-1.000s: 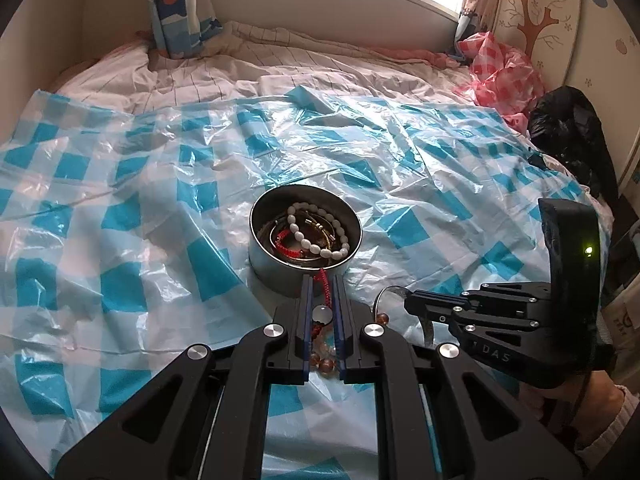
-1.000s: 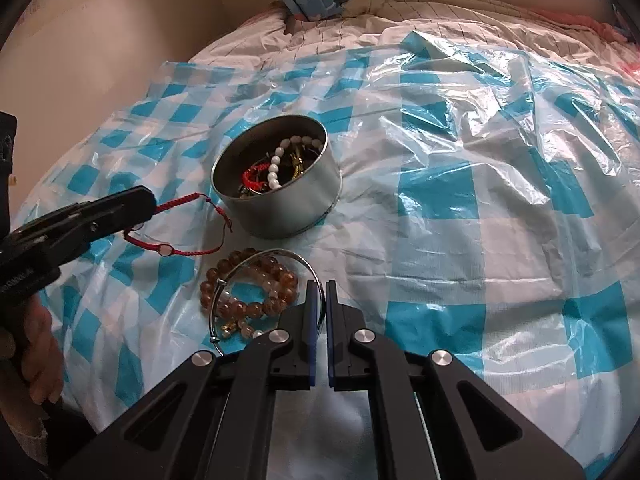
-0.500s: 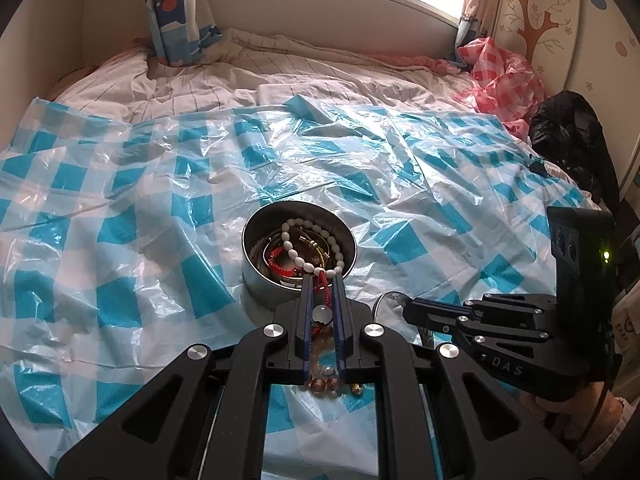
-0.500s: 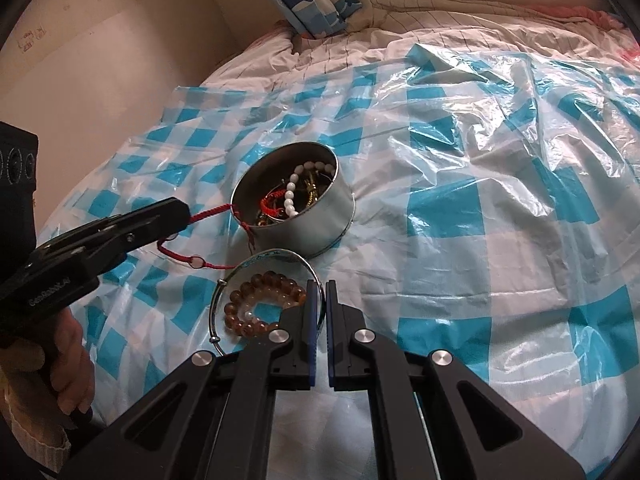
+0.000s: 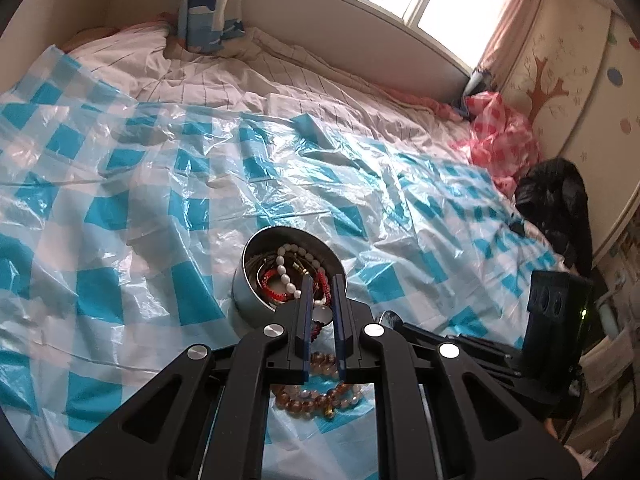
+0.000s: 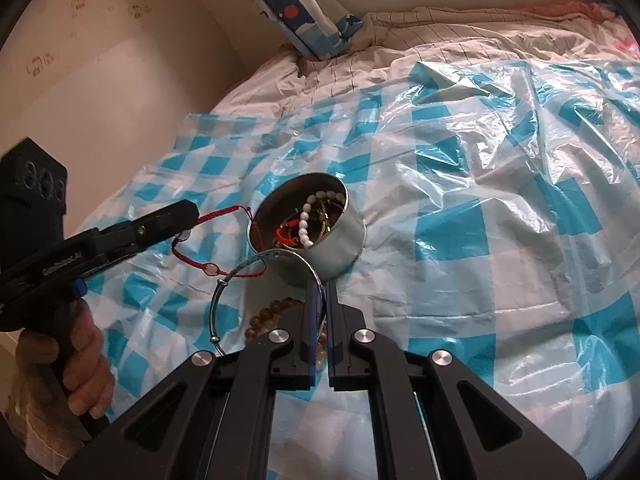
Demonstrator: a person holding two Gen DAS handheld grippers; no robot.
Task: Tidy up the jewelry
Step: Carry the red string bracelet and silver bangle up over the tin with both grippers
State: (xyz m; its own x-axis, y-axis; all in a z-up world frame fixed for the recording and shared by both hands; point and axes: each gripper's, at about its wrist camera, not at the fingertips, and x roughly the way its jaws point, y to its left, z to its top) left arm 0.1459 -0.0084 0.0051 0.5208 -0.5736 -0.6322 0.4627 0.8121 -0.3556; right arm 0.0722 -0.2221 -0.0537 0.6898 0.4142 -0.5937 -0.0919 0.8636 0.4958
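Observation:
A round metal tin [image 5: 248, 284] [image 6: 340, 252] stands on the blue-checked plastic sheet and holds a white bead string, red cord and gold pieces. My left gripper [image 5: 320, 280] is shut on a red cord bracelet [image 6: 224, 216] with a clear bead and holds it over the tin's near rim. My right gripper [image 6: 319, 286] is shut on a thin silver bangle [image 6: 218, 296], lifted beside the tin. A brown bead bracelet [image 5: 316, 396] [image 6: 268, 312] lies on the sheet beneath both grippers.
The plastic sheet [image 5: 120, 200] covers a striped bed. A blue patterned pillow [image 5: 208, 4] leans at the headboard. A pink checked bag [image 5: 500, 140] and a black bag [image 5: 556, 196] lie at the right edge by the wardrobe.
Both grippers have risen and moved toward the tin. The red cord bracelet now hangs at the tin's rim, and the silver bangle has lifted off the sheet.

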